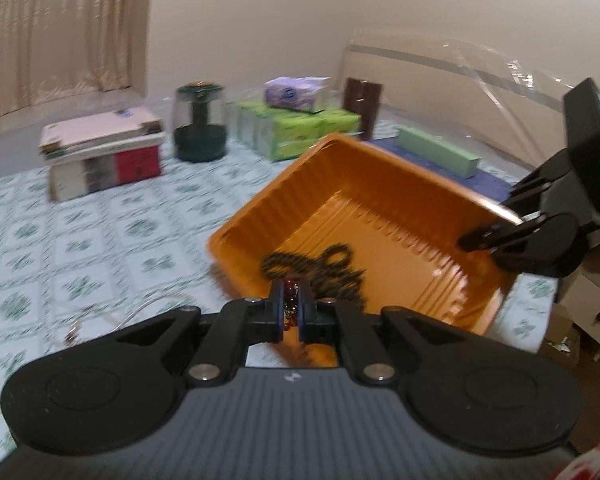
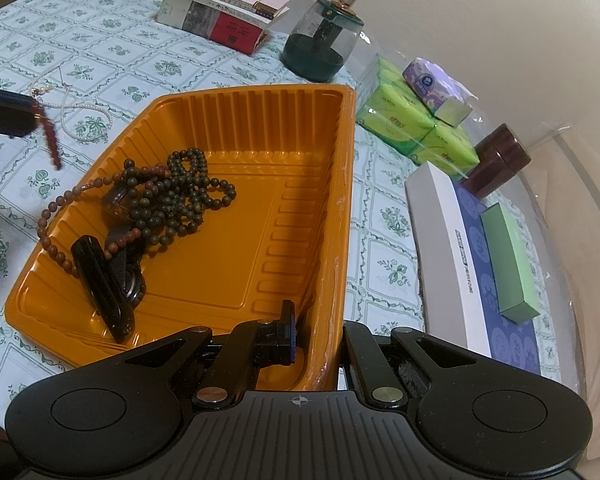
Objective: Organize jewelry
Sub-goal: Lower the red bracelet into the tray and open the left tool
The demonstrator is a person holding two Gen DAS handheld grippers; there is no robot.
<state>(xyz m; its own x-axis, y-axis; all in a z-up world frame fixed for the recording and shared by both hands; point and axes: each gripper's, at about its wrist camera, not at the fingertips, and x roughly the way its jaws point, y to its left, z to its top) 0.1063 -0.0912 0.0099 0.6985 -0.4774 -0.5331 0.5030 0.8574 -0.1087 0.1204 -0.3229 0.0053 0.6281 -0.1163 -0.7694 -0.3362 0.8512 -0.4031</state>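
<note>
Red beads coming to the tray, pearls left to collect

My left gripper [image 1: 291, 312] is clamped on the red bead strand [image 2: 49, 136]; my right gripper [image 2: 318, 340] pinches the orange tray [image 2: 342, 216] wall. Dark bead necklaces [image 2: 180, 192] lie inside, while the pearl necklace [image 2: 85, 110] waits on the worktop [image 2: 132, 56].

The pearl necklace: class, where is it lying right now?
In the right wrist view the pearl necklace lies on the floral tablecloth at upper left, just beyond the orange tray.
</note>
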